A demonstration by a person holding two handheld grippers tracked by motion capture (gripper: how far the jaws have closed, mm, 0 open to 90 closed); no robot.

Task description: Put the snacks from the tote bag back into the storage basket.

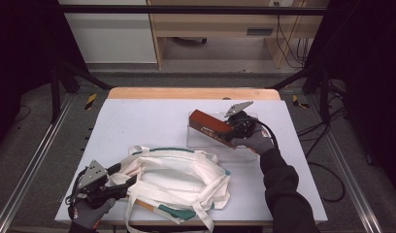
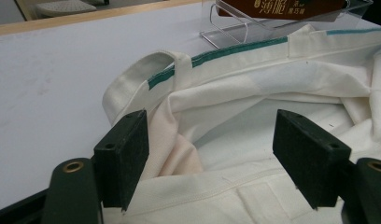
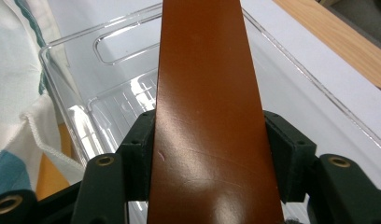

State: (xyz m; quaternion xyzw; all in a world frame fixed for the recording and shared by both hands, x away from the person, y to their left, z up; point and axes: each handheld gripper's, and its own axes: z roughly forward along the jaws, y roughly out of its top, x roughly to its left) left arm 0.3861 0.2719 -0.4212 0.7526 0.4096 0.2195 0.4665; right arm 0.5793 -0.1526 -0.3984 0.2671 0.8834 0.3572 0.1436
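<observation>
Two grippers are at work on the white tabletop [image 1: 138, 121], one in each gloved hand. The right gripper [image 1: 233, 130] sits toward the far right part of the tabletop, over a clear plastic tray [image 1: 201, 141]. Its jaws are pressed on both long sides of a brown box [image 1: 209, 124] (a glossy, reddish-brown carton with small printed letters on one side). In the right gripper view the brown box [image 3: 207, 116] runs straight away from the jaws, and the pads touch it left and right, with the clear plastic tray [image 3: 114, 46] below and behind it. In the high view one end of the box rests at the far left corner of the tray and the other end is at the gripper.

The left gripper [image 1: 122, 184] is near the front left corner of the tabletop, at the left end of a white cloth bag [image 1: 181, 179] with green trim. Its jaws stand spread wide. In the left gripper view the white cloth bag [image 2: 254, 93] lies between and beyond the two black pads; the left pad seems to touch a fold of cloth, but nothing is pinched. The bag lies crumpled along the front edge, with straps hanging over it, just beside the tray.
</observation>
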